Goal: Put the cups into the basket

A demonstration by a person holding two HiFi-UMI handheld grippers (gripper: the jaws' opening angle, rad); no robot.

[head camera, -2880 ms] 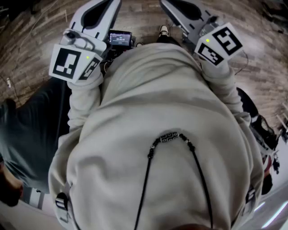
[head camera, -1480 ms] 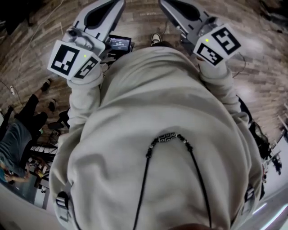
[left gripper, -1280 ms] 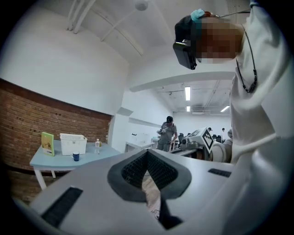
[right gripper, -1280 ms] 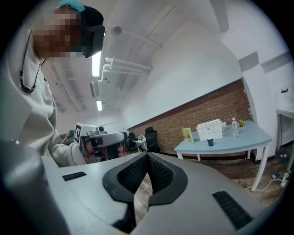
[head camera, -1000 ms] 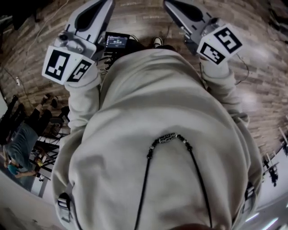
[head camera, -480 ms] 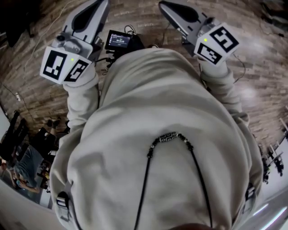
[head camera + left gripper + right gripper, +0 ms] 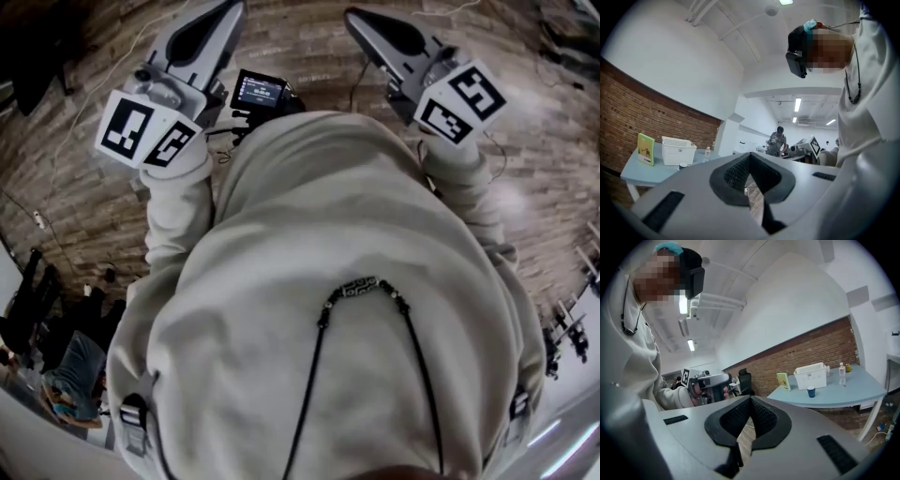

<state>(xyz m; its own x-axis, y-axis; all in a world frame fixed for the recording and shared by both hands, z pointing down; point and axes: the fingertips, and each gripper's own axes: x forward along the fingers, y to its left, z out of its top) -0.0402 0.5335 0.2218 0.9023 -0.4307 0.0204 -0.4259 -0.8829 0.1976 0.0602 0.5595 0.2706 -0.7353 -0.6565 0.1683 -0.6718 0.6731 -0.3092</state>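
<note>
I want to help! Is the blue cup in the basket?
Out. The blue cup stands on the table, in front of the basket.

Lower left in the left gripper view, the cup [image 7: 683, 165] is too small to detail. The basket [image 7: 677, 151] hides its inside behind its walls.

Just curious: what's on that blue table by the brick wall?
On the table: a basket, a book, a cup and a bottle. The basket's inside is hidden by its walls.
</note>
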